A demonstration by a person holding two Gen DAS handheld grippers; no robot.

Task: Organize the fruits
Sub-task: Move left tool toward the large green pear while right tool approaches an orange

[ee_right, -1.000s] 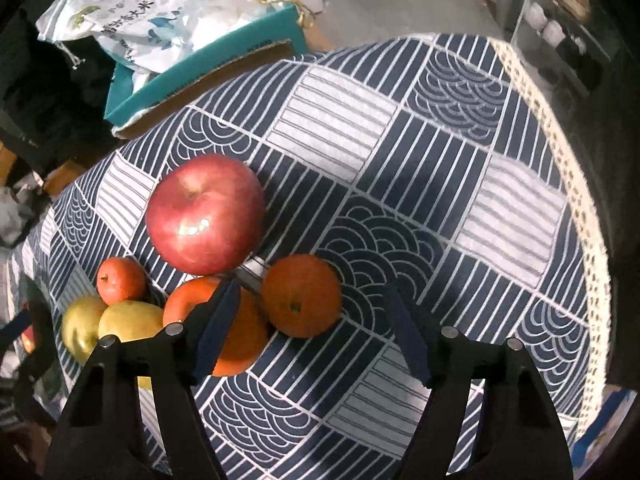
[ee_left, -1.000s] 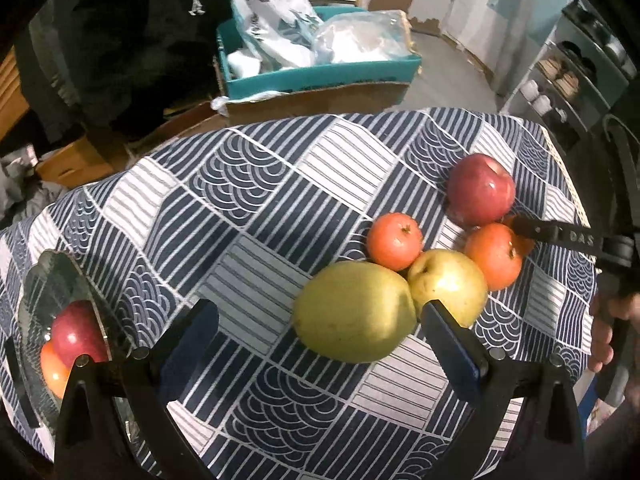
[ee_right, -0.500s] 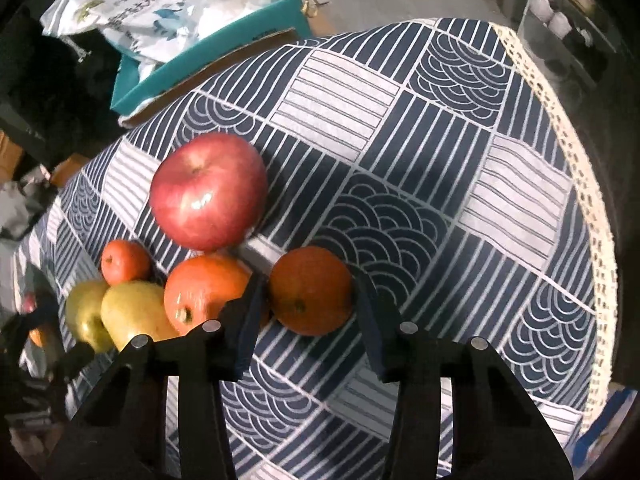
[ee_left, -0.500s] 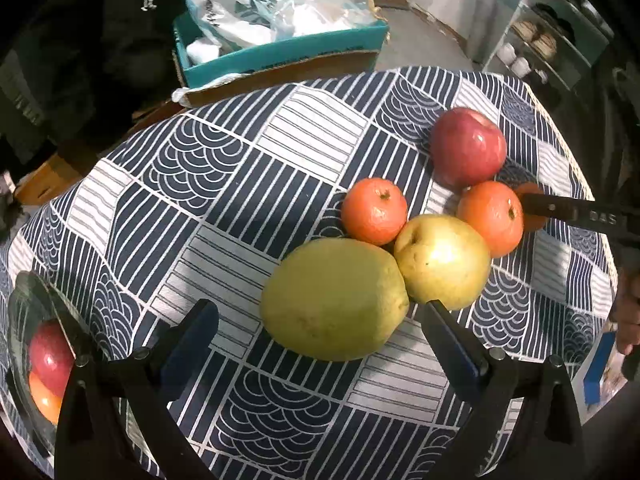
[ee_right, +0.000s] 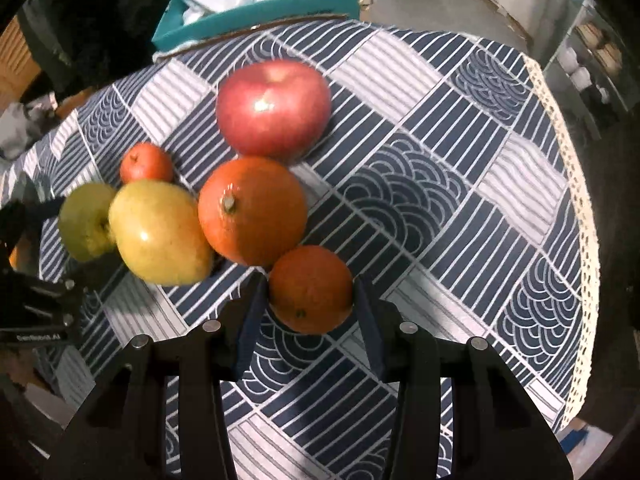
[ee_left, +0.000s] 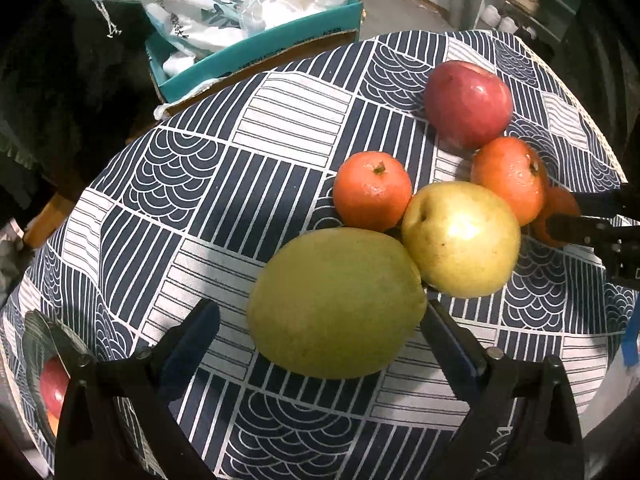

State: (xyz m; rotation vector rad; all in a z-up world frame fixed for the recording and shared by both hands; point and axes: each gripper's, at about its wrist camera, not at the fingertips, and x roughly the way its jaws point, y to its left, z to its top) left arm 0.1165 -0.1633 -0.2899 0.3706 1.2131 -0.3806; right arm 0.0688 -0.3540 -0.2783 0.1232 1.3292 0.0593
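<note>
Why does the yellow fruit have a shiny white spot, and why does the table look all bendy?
Left wrist view: the yellow pear shows a bright glare patch from a light above, and the tablecloth curves because the fisheye lens bends it. Right wrist view: the red apple also shows glare, and the fruits look slightly blurred.

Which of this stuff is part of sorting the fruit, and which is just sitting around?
Part of the job: green pear, yellow pear, red apple, small orange, big orange, orange in the right gripper, left gripper.

Just lying about: teal box, bags, tablecloth.
</note>
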